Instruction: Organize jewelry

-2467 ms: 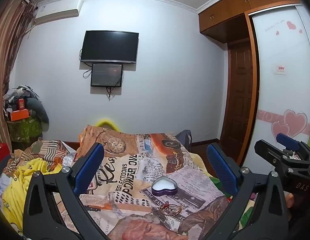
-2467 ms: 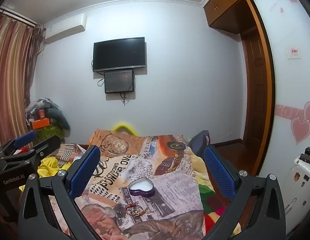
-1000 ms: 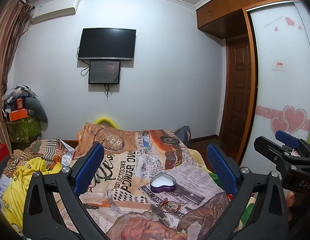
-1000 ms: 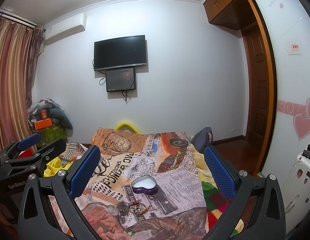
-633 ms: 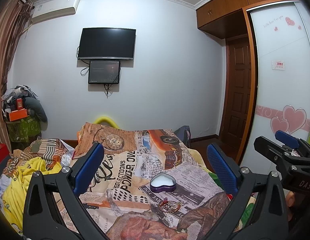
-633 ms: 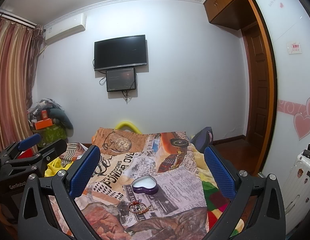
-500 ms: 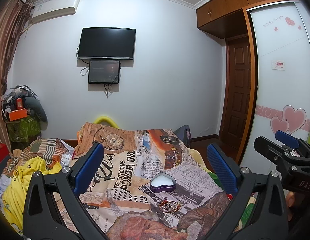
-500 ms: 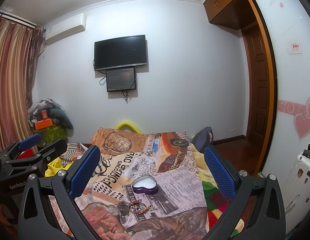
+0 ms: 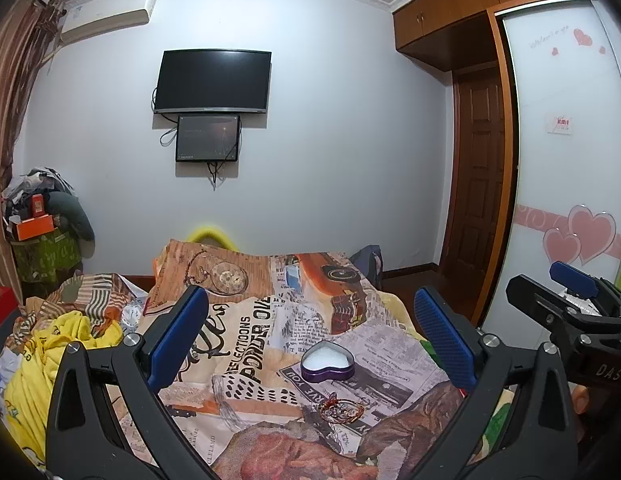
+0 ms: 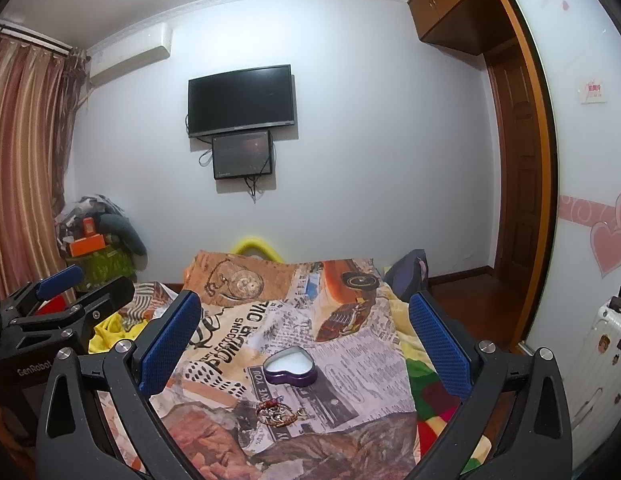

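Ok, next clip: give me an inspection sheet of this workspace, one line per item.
Surface: bed with printed blanket.
Job's things: open heart-shaped box; jewelry loose on the blanket, nearer the camera than the box, apart from it.
Clutter: yellow cloth at left; pile in the corner.
Grippers: left gripper and right gripper open, holding nothing, above the bed.
Cables: wires under the wall screens.
Surroundings: TV, air conditioner, wardrobe, suitcase.

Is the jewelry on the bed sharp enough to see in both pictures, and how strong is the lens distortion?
Left wrist view: the jewelry pile is small, its pieces not separable; the heart-shaped box is clear; the wardrobe door bows strongly. Right wrist view: same limits on the jewelry; the curtain curves; corners are dark.
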The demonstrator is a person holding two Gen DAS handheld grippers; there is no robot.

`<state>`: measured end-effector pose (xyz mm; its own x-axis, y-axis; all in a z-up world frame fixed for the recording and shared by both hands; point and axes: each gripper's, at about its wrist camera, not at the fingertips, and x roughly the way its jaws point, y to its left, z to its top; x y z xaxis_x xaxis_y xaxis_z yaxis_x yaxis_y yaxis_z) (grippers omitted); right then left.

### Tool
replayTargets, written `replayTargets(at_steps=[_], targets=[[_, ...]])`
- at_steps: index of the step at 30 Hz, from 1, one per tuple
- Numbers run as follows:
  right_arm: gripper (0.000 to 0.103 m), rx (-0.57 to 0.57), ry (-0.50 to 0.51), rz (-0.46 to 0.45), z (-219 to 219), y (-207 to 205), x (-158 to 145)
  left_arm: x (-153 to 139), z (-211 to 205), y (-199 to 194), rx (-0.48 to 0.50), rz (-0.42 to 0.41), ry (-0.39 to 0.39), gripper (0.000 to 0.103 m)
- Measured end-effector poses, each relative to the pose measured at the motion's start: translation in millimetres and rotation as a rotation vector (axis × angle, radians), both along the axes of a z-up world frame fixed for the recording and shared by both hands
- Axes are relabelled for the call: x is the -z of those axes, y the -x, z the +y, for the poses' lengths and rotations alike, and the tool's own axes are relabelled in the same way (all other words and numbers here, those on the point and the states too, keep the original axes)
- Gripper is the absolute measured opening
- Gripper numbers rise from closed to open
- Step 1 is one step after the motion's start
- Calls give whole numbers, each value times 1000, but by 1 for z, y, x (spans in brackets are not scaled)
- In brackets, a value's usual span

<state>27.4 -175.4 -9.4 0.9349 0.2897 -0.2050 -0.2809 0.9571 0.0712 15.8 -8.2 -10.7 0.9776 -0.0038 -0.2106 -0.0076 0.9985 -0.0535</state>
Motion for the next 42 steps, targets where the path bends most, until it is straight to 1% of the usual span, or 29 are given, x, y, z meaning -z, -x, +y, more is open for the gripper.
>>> replayTargets(at_steps=[5,10,15,19,22,23,26,27,28,29,31,33,35,37,38,39,40,42], targets=[[103,11,8,44,-2,-14,7,9,1,-16,-4,41,-4,103],[103,29,35,103,-2,-31,22,25,3,-41,-15,111,-8,103],[103,50,71,186,-6,-53,46,55,13,-78,-25,240,-10,103],[103,62,116,276,-5,-74,71,83,20,-106,-37,344,-29,103],[103,55,144,344,-6,-91,90,108,26,-127,-27,430,-23,103],[103,49,152,368,-7,-96,96,114,26,-131,-23,444,-21,102],[103,33,171,426,-5,-107,115,132,25,-144,-10,509,-18,95],[103,23,179,449,-4,-111,122,139,25,-149,0,538,-16,90],[103,16,184,464,-3,-114,128,144,24,-153,7,553,-15,86],[103,9,189,478,-1,-116,132,150,23,-158,17,574,-13,85],[103,-13,194,510,1,-123,143,161,20,-164,39,611,-18,77],[102,-29,194,530,2,-128,150,169,19,-170,58,640,-19,72],[97,-52,192,557,6,-133,156,176,18,-175,77,670,-11,65],[89,-77,187,586,8,-138,163,184,18,-180,100,703,5,52],[87,-84,185,597,9,-140,166,188,17,-182,109,718,11,50],[82,-91,185,605,10,-142,168,192,16,-184,119,736,11,47],[77,-104,184,619,10,-144,171,195,15,-186,127,744,10,46],[71,-120,180,635,11,-147,176,200,12,-187,154,758,18,45]])
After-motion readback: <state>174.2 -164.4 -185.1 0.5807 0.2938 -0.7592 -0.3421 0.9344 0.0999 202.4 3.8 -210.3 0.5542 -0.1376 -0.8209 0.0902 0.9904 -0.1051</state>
